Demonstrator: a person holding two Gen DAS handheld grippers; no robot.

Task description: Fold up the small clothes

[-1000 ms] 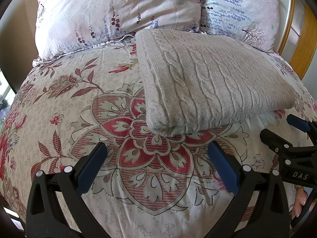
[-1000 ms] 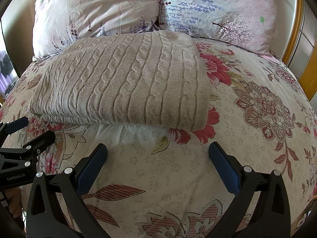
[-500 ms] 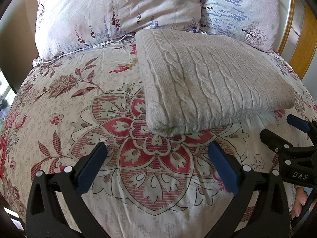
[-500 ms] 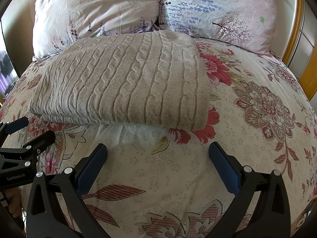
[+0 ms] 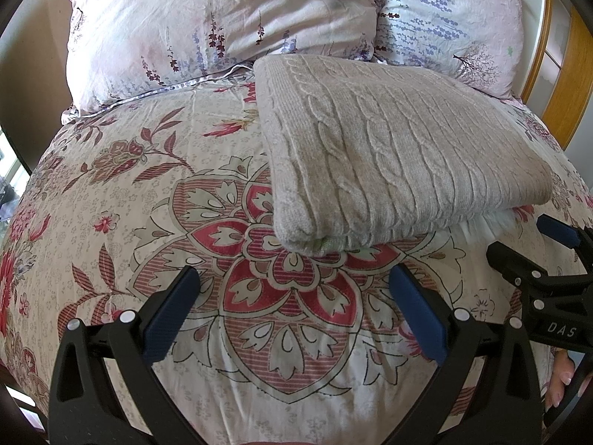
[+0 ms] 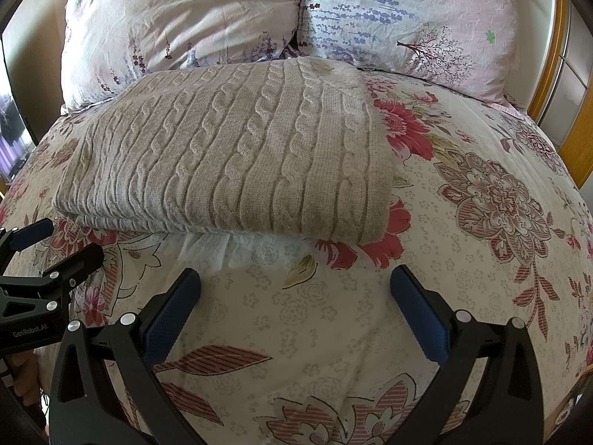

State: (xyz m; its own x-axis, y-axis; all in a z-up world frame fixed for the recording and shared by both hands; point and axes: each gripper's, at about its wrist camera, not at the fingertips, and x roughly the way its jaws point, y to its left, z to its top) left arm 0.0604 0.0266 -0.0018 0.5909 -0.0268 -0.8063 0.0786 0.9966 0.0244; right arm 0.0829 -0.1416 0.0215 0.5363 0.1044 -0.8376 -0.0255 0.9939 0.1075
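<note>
A beige cable-knit sweater (image 5: 389, 155) lies folded into a flat rectangle on the floral bedspread (image 5: 148, 193); it also shows in the right wrist view (image 6: 237, 155). A strip of white fabric (image 6: 237, 248) pokes out under its near edge. My left gripper (image 5: 294, 304) is open and empty, just short of the sweater's near left corner. My right gripper (image 6: 294, 304) is open and empty, a little in front of the sweater's near edge. Each gripper shows at the edge of the other's view, the right one (image 5: 533, 252) and the left one (image 6: 48, 248).
Two floral pillows (image 6: 178, 26) (image 6: 415, 22) lean at the head of the bed behind the sweater. A wooden headboard frame (image 5: 567, 55) stands at the far right. The bedspread (image 6: 481, 222) stretches to the right of the sweater.
</note>
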